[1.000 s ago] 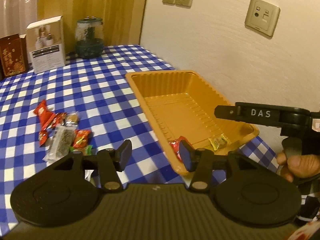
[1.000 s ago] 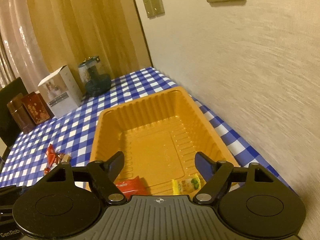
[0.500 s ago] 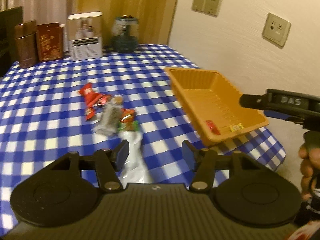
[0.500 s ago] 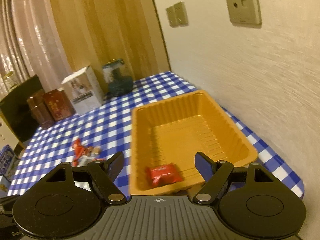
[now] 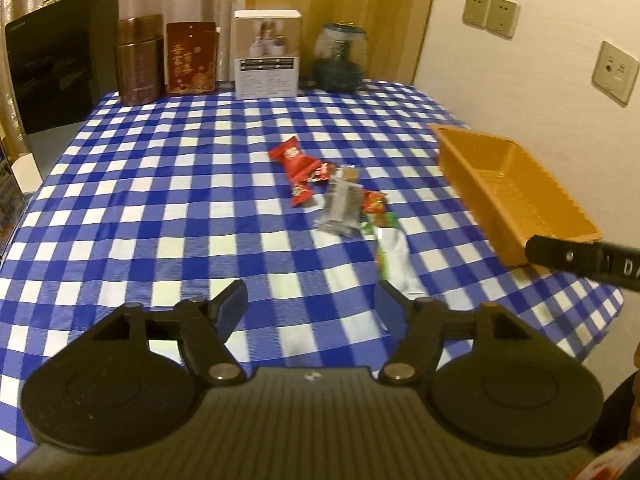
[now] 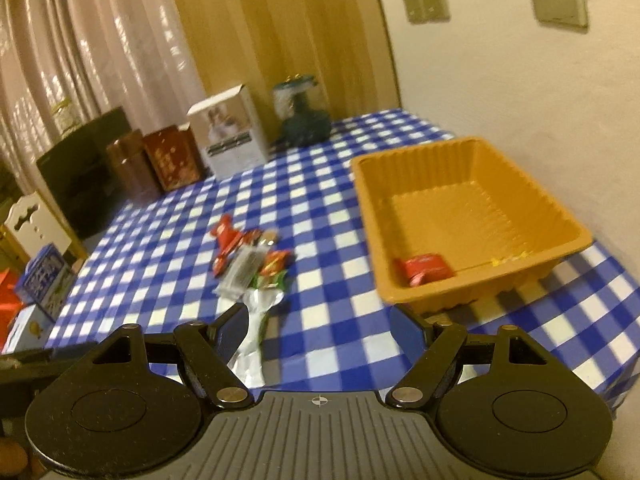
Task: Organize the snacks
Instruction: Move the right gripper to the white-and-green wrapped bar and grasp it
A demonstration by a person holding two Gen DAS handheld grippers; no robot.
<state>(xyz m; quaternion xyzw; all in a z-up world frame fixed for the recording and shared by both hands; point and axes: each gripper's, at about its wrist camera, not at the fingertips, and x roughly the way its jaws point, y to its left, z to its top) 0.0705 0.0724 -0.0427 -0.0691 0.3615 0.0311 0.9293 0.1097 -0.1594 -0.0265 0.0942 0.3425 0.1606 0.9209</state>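
Note:
An orange tray (image 6: 532,216) (image 5: 476,160) sits at the table's right edge and holds a red snack packet (image 6: 426,267) and a small yellow one (image 6: 510,257). Several loose snacks lie in a pile on the checked cloth: red packets (image 5: 298,164) (image 6: 228,240), a grey bar (image 5: 340,204) (image 6: 242,270), an orange-red packet (image 5: 374,202) and a silver wrapper (image 5: 394,264) (image 6: 256,320). My left gripper (image 5: 312,304) is open and empty, above the cloth short of the pile. My right gripper (image 6: 320,324) is open and empty, between the pile and the tray's near end.
At the table's far edge stand a brown tin (image 5: 138,66), a red box (image 5: 190,58), a white box (image 5: 266,54) and a dark glass jar (image 5: 340,60). A wall runs along the right. The right gripper's finger (image 5: 580,258) shows at the left view's right edge.
Both grippers have pulled back from the tray and swung left; the snack pile now lies ahead of them. Both stayed open and empty.

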